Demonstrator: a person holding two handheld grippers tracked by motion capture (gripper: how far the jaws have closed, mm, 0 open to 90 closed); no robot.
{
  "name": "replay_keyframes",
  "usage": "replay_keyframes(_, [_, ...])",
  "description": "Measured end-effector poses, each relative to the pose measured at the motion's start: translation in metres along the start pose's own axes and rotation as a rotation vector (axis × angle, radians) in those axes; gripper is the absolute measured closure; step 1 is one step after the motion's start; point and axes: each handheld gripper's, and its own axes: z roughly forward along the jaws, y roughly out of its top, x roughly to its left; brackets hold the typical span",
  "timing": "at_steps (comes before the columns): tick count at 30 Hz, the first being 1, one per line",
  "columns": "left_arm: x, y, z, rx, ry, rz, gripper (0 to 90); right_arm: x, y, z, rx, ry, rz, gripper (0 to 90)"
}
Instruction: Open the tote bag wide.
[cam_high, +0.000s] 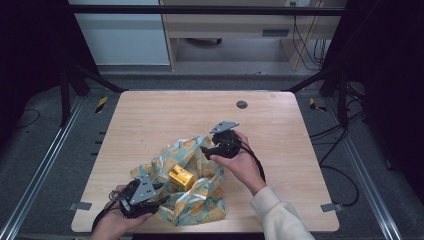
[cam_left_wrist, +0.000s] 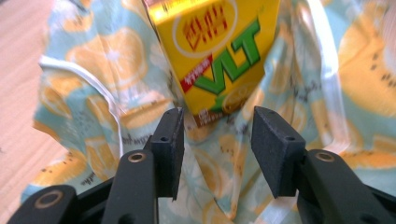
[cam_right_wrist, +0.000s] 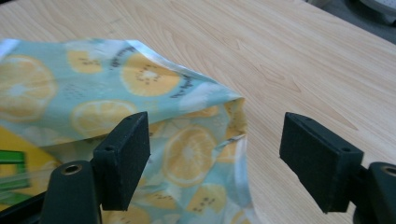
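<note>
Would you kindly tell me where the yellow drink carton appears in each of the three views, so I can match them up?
High view: the carton stands on the lemon-print cloth, low centre, between the two grippers.
Left gripper view: it is at top centre, just beyond the open jaws.
Right gripper view: a yellow and green sliver at the lower left edge, partly under the cloth.
Shared landmark: the lemon-print cloth on the wooden table.

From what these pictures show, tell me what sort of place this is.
Probably a lab or test bench set up for recording. A bare wooden table stands inside a dark metal frame, loose cables trail over the grey floor behind, and a desk stands by the far wall.
</note>
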Motion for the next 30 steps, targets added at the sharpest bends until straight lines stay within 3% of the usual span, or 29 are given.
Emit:
replay_keyframes(2, [-0.001,0.002,-0.003,-0.027,-0.006,-0.014,54.9,0.004,0.000,-0.006,-0.010,0.007,-0.010,24.4])
replay_keyframes(6, [0.000,0.006,-0.010,-0.077,0.021,-0.023,54.9,0.011,0.000,-0.018,-0.031,0.024,-0.024,24.5])
replay_keyframes(8, [0.001,0.009,-0.013,-0.112,-0.011,-0.058,54.6,0.014,-0.002,-0.023,-0.033,0.031,-0.028,24.8])
replay_keyframes(12, [0.005,0.013,-0.020,-0.138,0.054,-0.065,54.7,0.020,-0.009,-0.032,-0.036,0.044,-0.034,25.6])
replay_keyframes(15, [0.009,0.015,-0.025,-0.169,0.071,-0.114,55.1,0.023,-0.016,-0.037,-0.035,0.053,-0.039,25.9])
replay_keyframes(17, [0.015,0.016,-0.030,-0.177,0.111,-0.137,55.9,0.026,-0.020,-0.039,-0.030,0.060,-0.039,25.8])
replay_keyframes(19, [0.020,0.015,-0.032,-0.160,0.137,-0.145,56.5,0.030,-0.024,-0.040,-0.022,0.070,-0.042,25.4])
replay_keyframes(23, [0.026,0.008,-0.022,-0.102,0.142,-0.168,56.6,0.038,-0.036,-0.042,-0.002,0.089,-0.056,24.8])
replay_keyframes(26, [0.027,0.003,-0.008,-0.023,0.152,-0.139,57.1,0.043,-0.044,-0.042,0.014,0.097,-0.065,24.3])
replay_keyframes(30, [0.030,0.001,0.006,0.044,0.159,-0.103,57.4,0.047,-0.056,-0.042,0.027,0.110,-0.071,24.0])
